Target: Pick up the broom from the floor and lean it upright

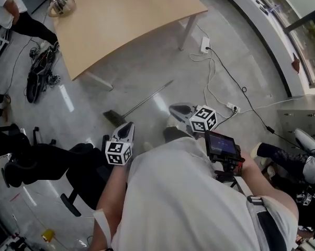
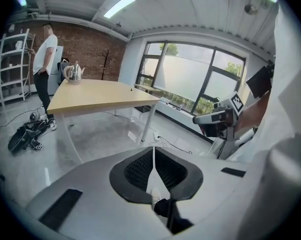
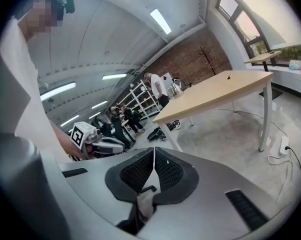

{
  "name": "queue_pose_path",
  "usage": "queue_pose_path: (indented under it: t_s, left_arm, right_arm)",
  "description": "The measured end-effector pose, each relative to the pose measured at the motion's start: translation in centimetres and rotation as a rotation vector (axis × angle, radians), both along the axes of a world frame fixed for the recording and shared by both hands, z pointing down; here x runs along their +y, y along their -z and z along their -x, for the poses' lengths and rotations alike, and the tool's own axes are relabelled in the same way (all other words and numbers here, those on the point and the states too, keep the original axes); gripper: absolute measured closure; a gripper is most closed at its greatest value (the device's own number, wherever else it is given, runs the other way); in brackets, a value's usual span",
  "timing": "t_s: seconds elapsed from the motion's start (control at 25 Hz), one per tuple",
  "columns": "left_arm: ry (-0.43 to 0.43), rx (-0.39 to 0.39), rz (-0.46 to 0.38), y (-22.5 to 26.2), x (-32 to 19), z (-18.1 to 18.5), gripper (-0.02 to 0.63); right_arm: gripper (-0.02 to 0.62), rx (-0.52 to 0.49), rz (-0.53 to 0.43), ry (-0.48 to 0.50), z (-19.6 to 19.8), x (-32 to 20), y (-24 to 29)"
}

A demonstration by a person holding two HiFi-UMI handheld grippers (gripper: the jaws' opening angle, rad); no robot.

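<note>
The broom (image 1: pixel 145 99) lies on the grey floor in the head view. Its thin metal handle runs up-right toward the table and its dark head (image 1: pixel 114 118) is at the lower left. My left gripper (image 1: pixel 127 126) hovers just below and right of the broom head, with its jaws shut and nothing between them (image 2: pixel 153 150). My right gripper (image 1: pixel 177 109) is held to the right of the handle, also shut and empty (image 3: pixel 154 151). Neither touches the broom. The broom does not show in either gripper view.
A wooden table (image 1: pixel 121 14) with a kettle (image 1: pixel 62 3) stands beyond the broom. A power strip (image 1: pixel 205 45) and cables (image 1: pixel 225 77) lie on the floor at the right. A black office chair (image 1: pixel 42 163) is at the left, bags (image 1: pixel 40 69) and a person (image 1: pixel 6 9) at far left.
</note>
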State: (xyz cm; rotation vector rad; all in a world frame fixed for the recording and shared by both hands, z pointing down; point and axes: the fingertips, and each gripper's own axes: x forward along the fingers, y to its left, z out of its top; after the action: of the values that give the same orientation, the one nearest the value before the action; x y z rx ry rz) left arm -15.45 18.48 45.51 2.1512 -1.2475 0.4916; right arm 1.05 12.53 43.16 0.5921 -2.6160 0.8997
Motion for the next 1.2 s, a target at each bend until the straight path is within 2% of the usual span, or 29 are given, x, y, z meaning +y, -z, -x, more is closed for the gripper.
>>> queue_pose_path:
  t_s: [0.2,0.4,0.64,0.84,1.0,1.2]
  left_arm:
    - [-0.062,-0.054,0.002,0.0,-5.8,-2.5,0.586]
    - [-0.063,-0.079,0.060,-1.5,-8.6,-3.9,0.586]
    - [-0.130,-0.079,0.152,-4.9,-8.9,-5.6,0.586]
    - [-0.251,-0.071,0.226,-9.9,-8.3,-5.0,0.586]
    - [-0.320,-0.095,0.252,-13.0,-9.0,-3.7,0.586]
    - [-0.387,-0.095,0.273,-14.7,-9.1,-5.9,0.586]
  right_arm:
    - [0.577,-0.011,0.012,0.027,-2.3,-6.0,-1.2]
    - [0.577,0.051,0.047,0.042,-5.7,-8.8,-4.4]
    - [0.577,0.118,0.088,0.029,-8.4,-9.5,-7.8]
    - [0.577,0.207,0.139,0.049,-8.3,-7.8,-11.4]
    - [0.577,0.247,0.127,0.110,-6.7,-7.8,-13.1]
    - [0.577,0.302,0.111,0.189,-7.6,-7.0,-14.1]
